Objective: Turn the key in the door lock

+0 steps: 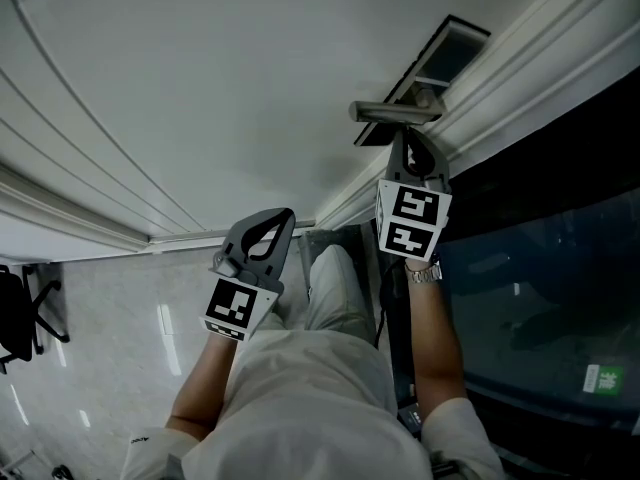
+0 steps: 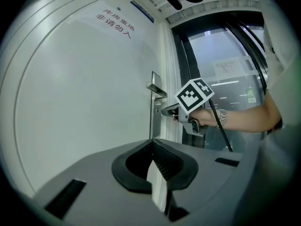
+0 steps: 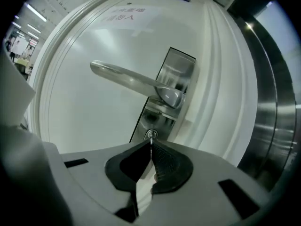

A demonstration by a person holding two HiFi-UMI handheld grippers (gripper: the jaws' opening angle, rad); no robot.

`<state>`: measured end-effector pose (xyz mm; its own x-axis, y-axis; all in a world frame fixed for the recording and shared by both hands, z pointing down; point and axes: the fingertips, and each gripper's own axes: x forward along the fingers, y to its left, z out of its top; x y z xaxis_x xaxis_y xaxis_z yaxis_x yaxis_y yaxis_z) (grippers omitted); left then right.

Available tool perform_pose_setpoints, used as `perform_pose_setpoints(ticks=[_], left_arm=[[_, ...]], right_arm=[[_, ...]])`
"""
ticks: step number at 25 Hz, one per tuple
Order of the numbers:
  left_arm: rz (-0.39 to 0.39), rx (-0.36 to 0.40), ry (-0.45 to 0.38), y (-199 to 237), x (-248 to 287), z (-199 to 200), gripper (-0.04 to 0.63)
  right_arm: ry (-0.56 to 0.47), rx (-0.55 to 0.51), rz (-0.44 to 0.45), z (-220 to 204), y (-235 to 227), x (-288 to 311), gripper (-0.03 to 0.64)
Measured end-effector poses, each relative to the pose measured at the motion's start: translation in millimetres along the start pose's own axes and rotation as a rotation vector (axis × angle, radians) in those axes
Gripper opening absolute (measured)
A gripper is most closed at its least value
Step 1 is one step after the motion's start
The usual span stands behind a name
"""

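Key (image 3: 151, 140) in the door lock (image 3: 147, 134) between clamped fingers of the right gripper (image 3: 151, 147); left gripper (image 2: 151, 145) fingers together, empty

Glossy pale floor (image 1: 110, 308), dark glass wall (image 1: 560, 288)

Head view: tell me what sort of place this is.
Most likely an office building corridor, at a room door. The white door carries a metal lever handle, a keyed lock plate and a printed notice. A glass partition stands beside it, and an office chair sits on the glossy floor.
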<state>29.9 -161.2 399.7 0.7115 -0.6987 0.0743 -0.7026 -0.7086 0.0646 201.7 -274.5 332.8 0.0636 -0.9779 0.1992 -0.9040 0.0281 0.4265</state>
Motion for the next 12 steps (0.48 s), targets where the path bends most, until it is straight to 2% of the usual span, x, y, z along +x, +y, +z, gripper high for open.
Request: perform_pose_setpoints(ticks=[7, 9, 11, 12], left_arm=[[-0.011, 0.000, 0.000, -2.3, 4.6, -1.5, 0.008], [-0.018, 0.002, 0.000, -3.7, 5.9, -1.8, 0.008], [-0.023, 0.004, 0.002, -4.1, 6.7, -2.1, 0.008], [-0.025, 0.002, 0.004, -4.2, 7.1, -2.1, 0.008]], right_arm=[[-0.005, -0.374, -0.106, 0.7, 2.9, -1.3, 0.008], [-0.045, -0.414, -0.091, 4.4, 8.8, -6.0, 0.023], [-0.075, -0.390, -0.045, 7.8, 15.9, -12.8, 0.137], [-0.082, -0.363, -0.024, 9.5, 17.7, -16.2, 0.147]])
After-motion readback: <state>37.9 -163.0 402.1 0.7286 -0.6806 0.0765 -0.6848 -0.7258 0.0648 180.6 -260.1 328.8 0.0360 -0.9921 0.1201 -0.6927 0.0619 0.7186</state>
